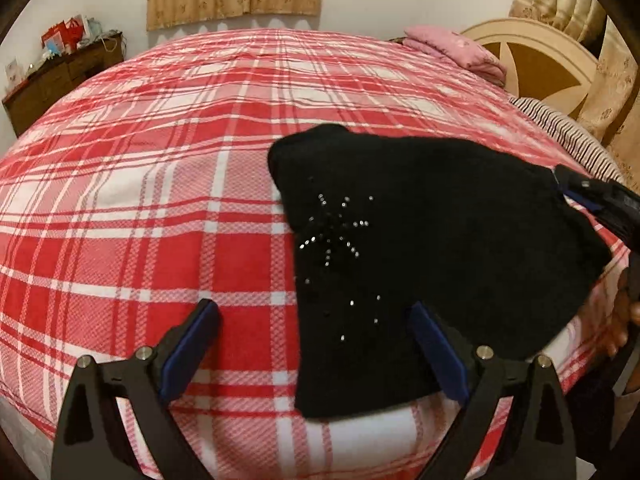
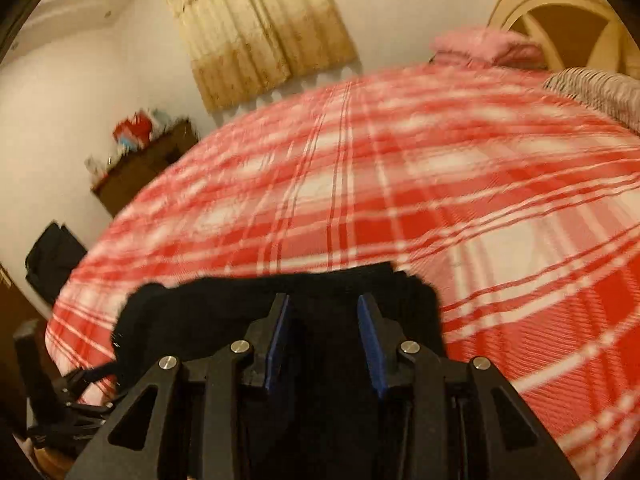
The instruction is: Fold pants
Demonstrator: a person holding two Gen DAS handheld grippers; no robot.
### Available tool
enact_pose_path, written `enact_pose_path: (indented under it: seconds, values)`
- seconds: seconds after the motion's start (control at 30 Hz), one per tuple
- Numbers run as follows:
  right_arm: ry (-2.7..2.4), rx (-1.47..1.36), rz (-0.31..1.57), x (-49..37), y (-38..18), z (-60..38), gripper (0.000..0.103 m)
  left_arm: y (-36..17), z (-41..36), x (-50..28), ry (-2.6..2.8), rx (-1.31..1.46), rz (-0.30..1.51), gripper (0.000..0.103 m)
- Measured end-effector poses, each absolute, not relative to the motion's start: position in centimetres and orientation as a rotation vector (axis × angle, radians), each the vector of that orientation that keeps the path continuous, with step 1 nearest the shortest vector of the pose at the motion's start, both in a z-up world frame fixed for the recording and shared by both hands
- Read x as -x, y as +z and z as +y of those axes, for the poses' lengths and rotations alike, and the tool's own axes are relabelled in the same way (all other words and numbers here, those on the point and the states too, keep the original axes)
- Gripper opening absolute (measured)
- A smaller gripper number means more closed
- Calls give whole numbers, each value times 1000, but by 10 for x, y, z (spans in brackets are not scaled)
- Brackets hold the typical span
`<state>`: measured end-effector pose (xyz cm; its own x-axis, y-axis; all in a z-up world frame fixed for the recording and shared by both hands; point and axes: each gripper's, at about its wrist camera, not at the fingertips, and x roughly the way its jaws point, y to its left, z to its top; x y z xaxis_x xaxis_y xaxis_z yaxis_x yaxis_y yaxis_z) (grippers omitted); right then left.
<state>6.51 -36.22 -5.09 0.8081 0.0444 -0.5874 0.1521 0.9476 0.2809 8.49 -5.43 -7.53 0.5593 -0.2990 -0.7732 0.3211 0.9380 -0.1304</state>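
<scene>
One black pants (image 1: 420,264), two grippers: left (image 1: 316,316), right (image 2: 324,312); one plaid bed (image 1: 160,200), one pink pillow (image 1: 452,48).

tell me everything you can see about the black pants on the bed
The black pants look like soft, matte knit fabric, bunched into a rough triangular heap rather than laid flat. Small shiny studs are scattered over the front in a starburst pattern. They lie near the edge of the red and white plaid bedspread. The right gripper is clamped on their right corner, with fabric bunched between its blue pads. The left gripper hangs open over the near edge, one finger above the cloth.
</scene>
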Motion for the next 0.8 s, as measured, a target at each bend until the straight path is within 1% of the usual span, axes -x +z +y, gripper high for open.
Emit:
enact_pose_path:
  seconds: [0.07,0.13,0.2,0.27,0.33,0.4,0.5,0.53,0.63,0.7,0.73,0.77,0.8]
  values:
    - [2,-283,566,-43,-36,-353,37,-66,-45,-78,-367,-26,874,99]
    - [45,-212,560,-25,-30,-340,37,-55,-40,-74,-356,-33,813,99]
    - [55,-152,604,-15,-35,-332,37,-41,-38,-75,-360,-35,743,99]
    - [54,-141,690,-11,-54,-330,37,-32,-43,-84,-359,-45,714,99]
    - [39,-137,730,-4,-70,-335,38,-31,-51,-101,-361,-46,728,99]
    - [52,-148,696,6,-71,-338,37,-41,-60,-123,-336,-42,777,99]
    - [37,-147,723,13,-65,-337,37,-71,-65,-154,-316,6,916,100]
    - [33,-145,728,12,-63,-338,37,-74,-65,-151,-311,13,919,103]
    - [16,-186,674,19,-47,-345,38,-70,-67,-144,-312,-32,883,103]
    - [4,-258,597,22,-33,-358,58,-61,-58,-137,-315,13,862,102]
    - [-12,-310,559,21,-28,-367,80,-56,-55,-134,-322,37,847,102]
    - [-28,-354,528,19,-26,-376,85,-49,-50,-128,-344,72,824,102]
    - [-38,-379,511,16,-26,-382,85,-45,-47,-124,-361,94,811,102]
